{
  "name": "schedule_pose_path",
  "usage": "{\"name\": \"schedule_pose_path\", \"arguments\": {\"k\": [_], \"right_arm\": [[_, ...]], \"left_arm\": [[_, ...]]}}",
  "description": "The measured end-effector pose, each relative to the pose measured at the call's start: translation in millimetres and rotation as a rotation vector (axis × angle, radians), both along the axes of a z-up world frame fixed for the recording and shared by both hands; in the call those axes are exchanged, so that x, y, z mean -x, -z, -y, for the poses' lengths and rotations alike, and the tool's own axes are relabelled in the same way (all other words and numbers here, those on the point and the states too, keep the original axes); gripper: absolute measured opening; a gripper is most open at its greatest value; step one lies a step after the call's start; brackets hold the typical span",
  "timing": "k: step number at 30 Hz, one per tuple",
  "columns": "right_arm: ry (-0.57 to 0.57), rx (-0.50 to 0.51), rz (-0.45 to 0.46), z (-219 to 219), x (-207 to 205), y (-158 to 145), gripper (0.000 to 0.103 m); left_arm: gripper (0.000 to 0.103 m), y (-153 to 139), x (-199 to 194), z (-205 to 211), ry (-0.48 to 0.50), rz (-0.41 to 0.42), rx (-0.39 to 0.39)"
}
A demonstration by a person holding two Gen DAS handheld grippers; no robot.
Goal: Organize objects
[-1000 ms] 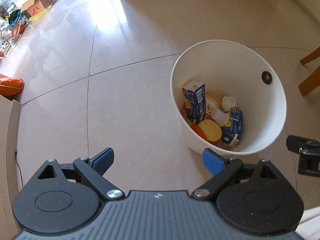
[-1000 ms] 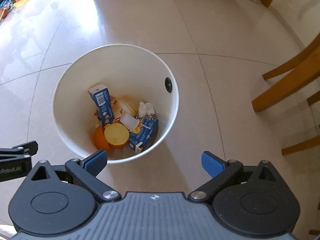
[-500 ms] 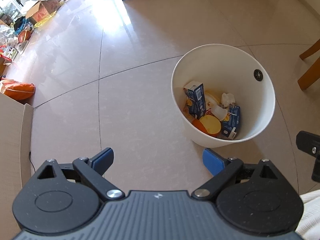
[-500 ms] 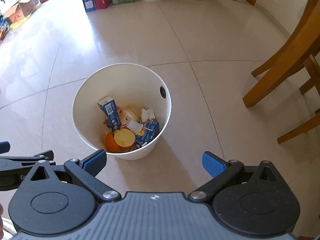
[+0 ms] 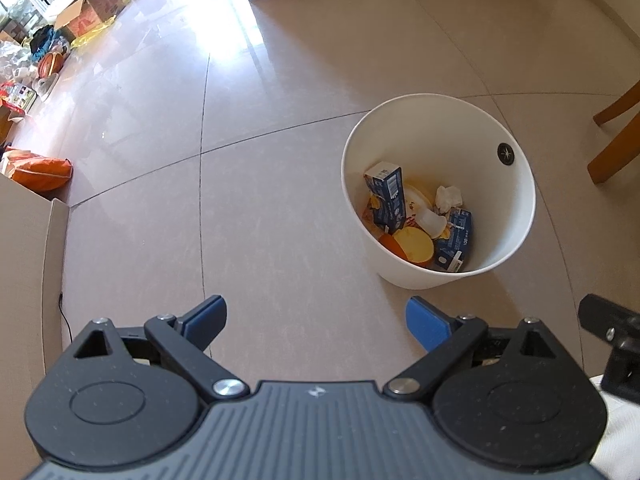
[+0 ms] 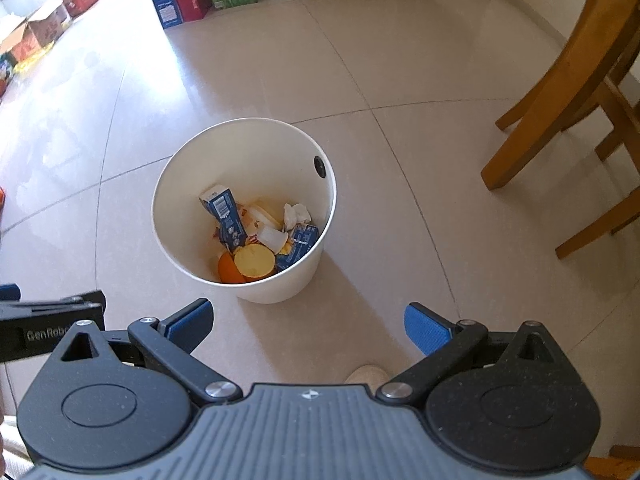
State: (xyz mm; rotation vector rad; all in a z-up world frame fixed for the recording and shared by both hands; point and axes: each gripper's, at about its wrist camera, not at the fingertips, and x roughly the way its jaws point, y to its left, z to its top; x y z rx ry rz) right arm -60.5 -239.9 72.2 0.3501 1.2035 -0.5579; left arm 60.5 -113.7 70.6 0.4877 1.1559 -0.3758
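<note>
White waste bin (image 6: 244, 216) on the tiled floor (image 6: 400, 152), seen from above; both grippers held over the floor on the near side of it, well apart from its rim. Contents of the bin: one upright blue carton (image 6: 224, 216) leaning at the left, a second blue carton (image 6: 298, 244) lying at the right, a yellow round lid or cup (image 6: 255, 262) over an orange round item (image 6: 228, 270) at the near wall, crumpled white tissue (image 6: 296, 214) and a small white cup (image 6: 272, 237) between them. Judged from this, the disposal part of the task looks largely done: several pieces already lie in the bin, and no loose item shows on the floor close to it. What is left cannot be told; cardboard boxes (image 5: 92, 16) and other clutter line the far wall, and an orange bag (image 5: 40, 168) lies at the left, beside a cardboard edge. Left gripper (image 5: 316, 318): jaws spread wide, blue pads (image 5: 208, 318) bare, nothing held or touched. Right gripper (image 6: 306, 322): jaws likewise spread wide, empty, with the bin framed between and beyond its pads. Wooden chair legs (image 6: 560, 92) stand to the right of the bin, well apart from it. A shoe tip (image 6: 366, 374) of the person shows below the right gripper
</note>
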Motion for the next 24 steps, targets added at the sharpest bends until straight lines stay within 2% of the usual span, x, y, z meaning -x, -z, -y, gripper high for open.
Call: {"name": "schedule_pose_path", "arguments": {"k": [24], "right_arm": [[-0.039,0.066,-0.023,-13.9,-6.0,-5.9,0.103]], "left_arm": [[0.098,-2.1,0.3,2.5,0.008,0.006,-0.012]]}}
